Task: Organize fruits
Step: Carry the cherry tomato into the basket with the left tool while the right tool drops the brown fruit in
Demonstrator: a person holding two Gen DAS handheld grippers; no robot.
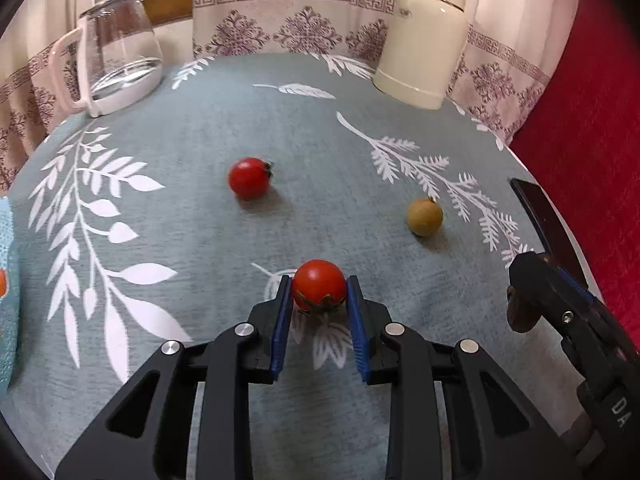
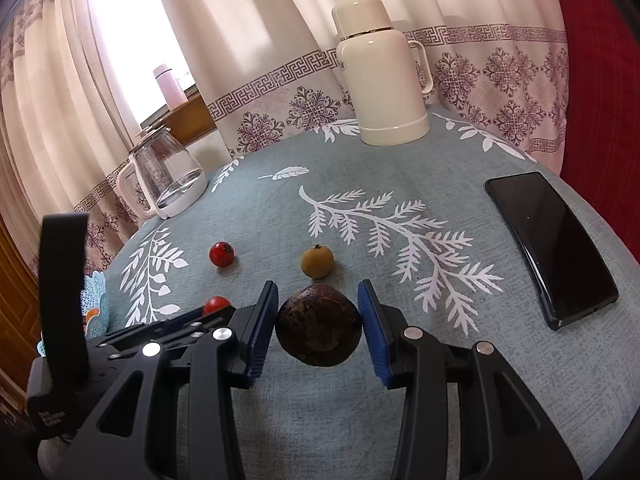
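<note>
Tomato (image 1: 319, 285) sits between the left gripper (image 1: 319, 292) pads, seemingly touching both. Beside it, the right gripper (image 2: 319, 322) straddles a brown fruit (image 2: 319, 326), jaws apparently just clear.

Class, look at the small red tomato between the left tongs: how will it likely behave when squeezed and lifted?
The tomato looks round and glossy, so it may roll or slip from the left tongs if nudged off-centre. Its thin skin probably bruises or splits under a hard squeeze. Being small, it is likely light.
</note>
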